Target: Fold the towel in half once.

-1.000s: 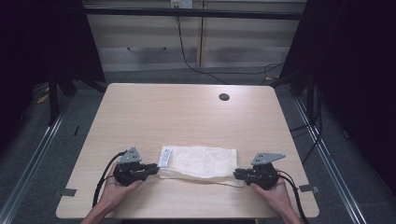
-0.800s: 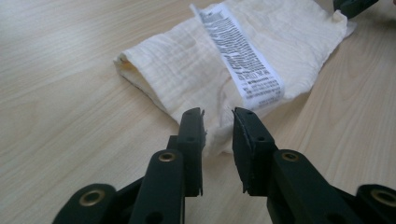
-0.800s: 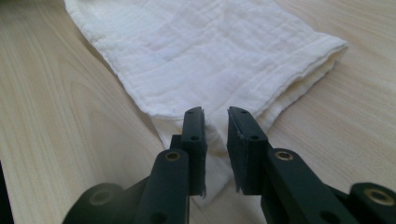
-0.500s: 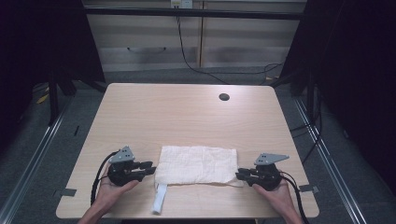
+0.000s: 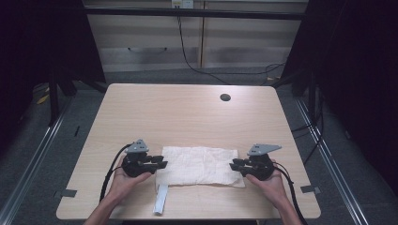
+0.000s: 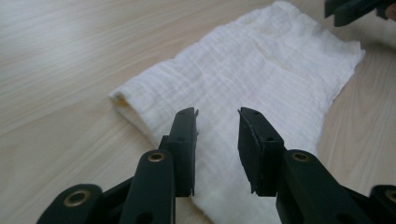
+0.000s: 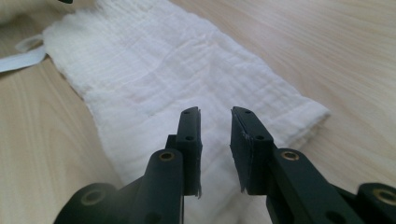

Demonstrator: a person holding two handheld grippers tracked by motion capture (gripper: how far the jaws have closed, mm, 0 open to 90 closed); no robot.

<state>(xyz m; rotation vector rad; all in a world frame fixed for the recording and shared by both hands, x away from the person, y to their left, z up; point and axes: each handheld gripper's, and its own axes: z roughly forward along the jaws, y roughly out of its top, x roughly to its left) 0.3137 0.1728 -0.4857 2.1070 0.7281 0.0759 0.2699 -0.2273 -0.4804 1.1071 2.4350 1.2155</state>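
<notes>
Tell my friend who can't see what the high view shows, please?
A white cloth lies flat near the front edge of a wooden table. A person's hands hold the left gripper and right gripper at its two ends, jaws just opening, nothing gripped.

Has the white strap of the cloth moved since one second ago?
Yes. The white strap lay on the cloth beside the left gripper; now it hangs toward the table's near edge.

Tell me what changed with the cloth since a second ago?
The white folded cloth was laid flat and wider, and its white strap swung out toward the table's near edge. The left gripper and right gripper have just been opening, letting go. The wooden table stayed put.
</notes>
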